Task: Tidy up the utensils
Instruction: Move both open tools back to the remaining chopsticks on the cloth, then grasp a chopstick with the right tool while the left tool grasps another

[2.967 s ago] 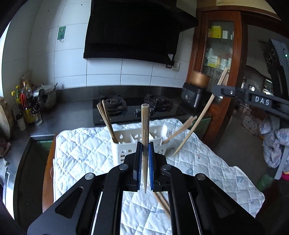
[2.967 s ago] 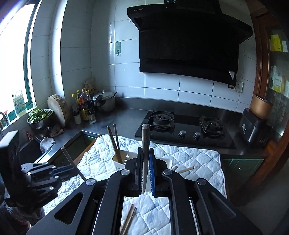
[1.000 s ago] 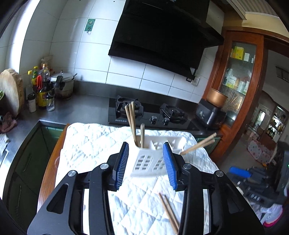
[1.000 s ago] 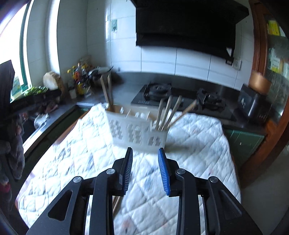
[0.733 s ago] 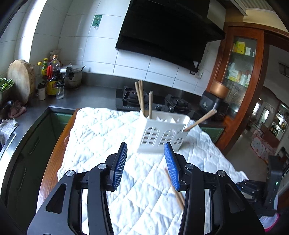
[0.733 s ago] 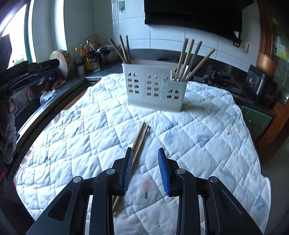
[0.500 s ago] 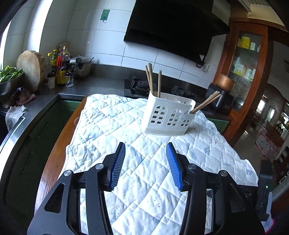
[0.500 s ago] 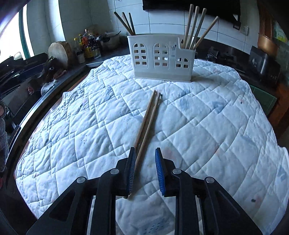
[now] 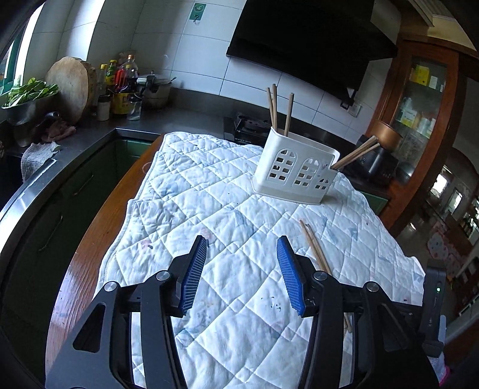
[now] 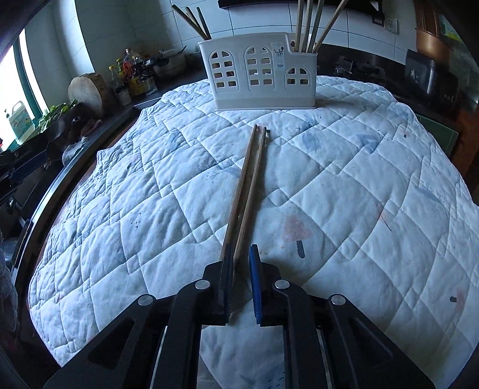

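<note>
While the left tongs (image 9: pixel 242 270) hang above the white quilted cloth (image 9: pixel 191 191) with their blue pads spread wide and nothing between them, the right tongs (image 10: pixel 242 279) sit low over the same cloth with their pads drawn close, a narrow gap left between them. Two wooden chopsticks (image 10: pixel 246 187) lie side by side on the cloth (almost parallel, tips pointing toward the holder), and their near ends run in at the right tongs: one stick passes into the gap between the pads, the other lies against the outer side of the left pad, where its end is hidden. Whether the pads actually press on the stick cannot be told from the right wrist view.

The white plastic utensil holder (image 10: pixel 260 77), with arched window cut-outs in its front wall, stands upright on the cloth beyond the loose pair, well apart from both tongs. Three chopsticks (image 10: pixel 191 19) lean out of its left compartment and a further bunch (image 10: pixel 312 24) rises from the right one; the middle one shows nothing above its rim.

From the left wrist view the same loose pair lies to the right of the left tongs, partly hidden behind the right finger. The cloth covers a wooden surface (image 9: pixel 74 263). Behind it a dark counter carries bottles (image 9: pixel 121 80), a pot (image 9: pixel 154 89) and a round wooden block (image 9: pixel 70 88)
</note>
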